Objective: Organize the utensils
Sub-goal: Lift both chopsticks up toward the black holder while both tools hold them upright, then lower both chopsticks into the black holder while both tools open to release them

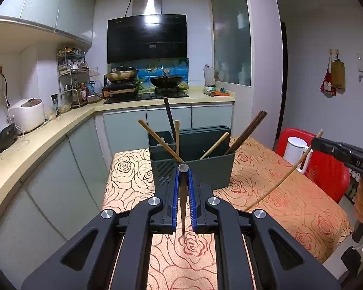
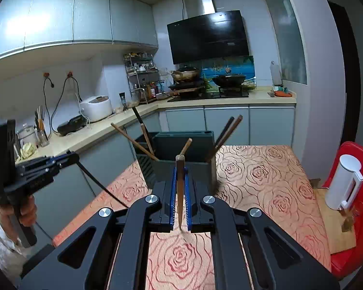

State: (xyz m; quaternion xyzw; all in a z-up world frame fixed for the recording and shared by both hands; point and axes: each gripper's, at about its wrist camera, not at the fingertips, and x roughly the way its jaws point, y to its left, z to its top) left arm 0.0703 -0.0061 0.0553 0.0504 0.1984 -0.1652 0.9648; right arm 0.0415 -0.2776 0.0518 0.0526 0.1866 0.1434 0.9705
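Two grippers each hold one chopstick above a surface (image 1: 290, 188) covered with a rose-pattern cloth. The left gripper (image 1: 183, 176) has its jaws clamped on a dark chopstick (image 1: 183, 200). In the left wrist view only the round end and a thin strip of this stick show between the blue pads; the rest is hidden by the jaws. The right wrist view shows more of it, slanting down from the gripper to the cloth.

The right gripper (image 2: 180, 171) has its jaws clamped on a light chopstick (image 2: 180, 193). From its own camera you see the stick end-on, so its length is hard to make out. In the left wrist view it is a long pale line that looks bent, and its top end pokes out past the gripper by the red chair (image 1: 326, 169).

Just behind both grippers stands the dark green utensil holder (image 1: 205, 169) on the surface. More chopsticks (image 1: 157, 139) lean out of it to the left and to the right. Their lower ends are hidden inside, so I cannot tell how the holder is split up inside.

Only some fingers of each hand show, at the edges of the pictures. A white kettle (image 2: 343, 183) stands on the chair; its bottom is hard to see.
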